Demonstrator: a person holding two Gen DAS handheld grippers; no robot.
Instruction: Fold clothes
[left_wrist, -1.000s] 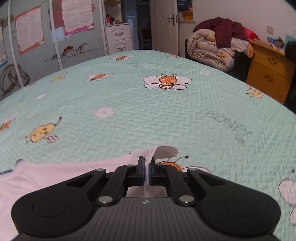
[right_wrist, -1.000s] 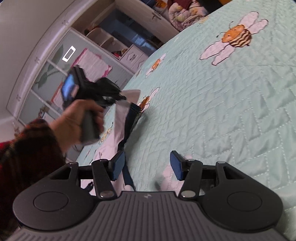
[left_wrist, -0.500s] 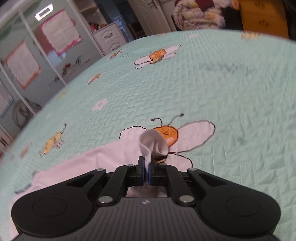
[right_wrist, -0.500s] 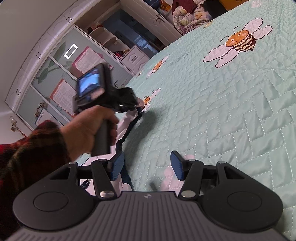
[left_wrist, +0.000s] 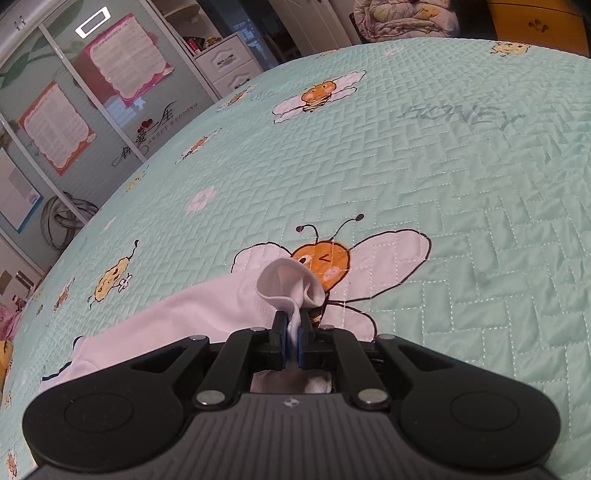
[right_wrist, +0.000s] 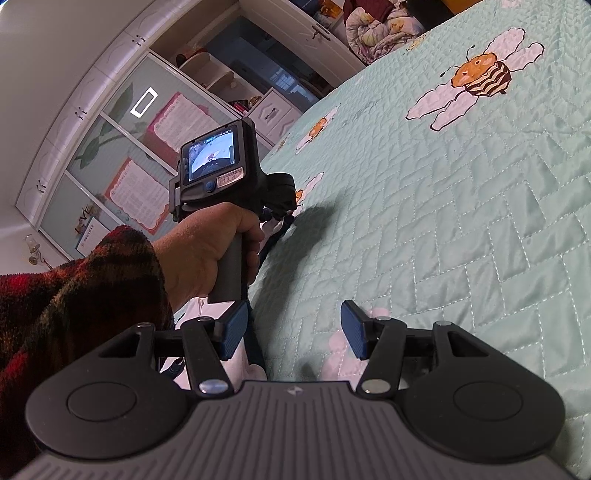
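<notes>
Sleeve: red-and-black plaid cuff (right_wrist: 74, 295) fills the left edge of the right wrist view.
Left hand: bare hand (right_wrist: 207, 254) wraps the grey handle of a gripper whose rear screen is lit.
White garment: pale cloth with dark trim (left_wrist: 177, 317) lies spread on the bed at lower left in the left wrist view, one corner lifted; in the right wrist view a strip of it (right_wrist: 240, 354) shows under the left hand.
Left gripper: jaws (left_wrist: 291, 345) pinched tight on a bunched fold of the white garment, which puffs up just above the blue pads.
Bee print: orange bee with white wings (left_wrist: 325, 264) sits just beyond the pinched fold.
Bedspread: mint-green quilted cover (left_wrist: 461, 192) stretches across both views.
Right gripper: jaws (right_wrist: 293, 330) parted, blue pads well apart with only the bedspread showing between them; the left pad stands just beside the garment's edge.
</notes>
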